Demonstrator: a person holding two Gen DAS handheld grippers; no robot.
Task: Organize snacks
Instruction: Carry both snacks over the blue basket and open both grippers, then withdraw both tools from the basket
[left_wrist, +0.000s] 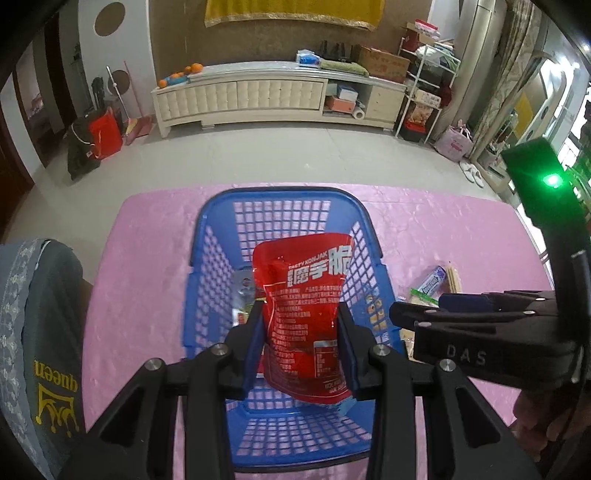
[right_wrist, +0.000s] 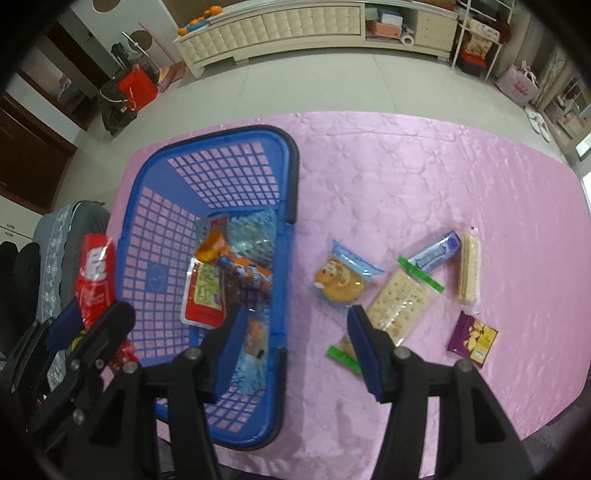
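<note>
Left wrist view: the left gripper (left_wrist: 301, 345) is clenched on a glossy red plastic snack pouch (left_wrist: 306, 314), held over the blue plastic lattice basket (left_wrist: 284, 199) on the pink-clothed desk (left_wrist: 147, 258).

Right wrist view: the right gripper (right_wrist: 297, 350) hangs released — nothing between its blue pads (right_wrist: 231, 354) — above the basket's right rim. Wrapped snacks lie inside the basket; a round cake in clear wrap (right_wrist: 338, 282), a cracker packet (right_wrist: 400, 302) and a purple sachet (right_wrist: 472, 338) lie on the desk beside it.
</note>
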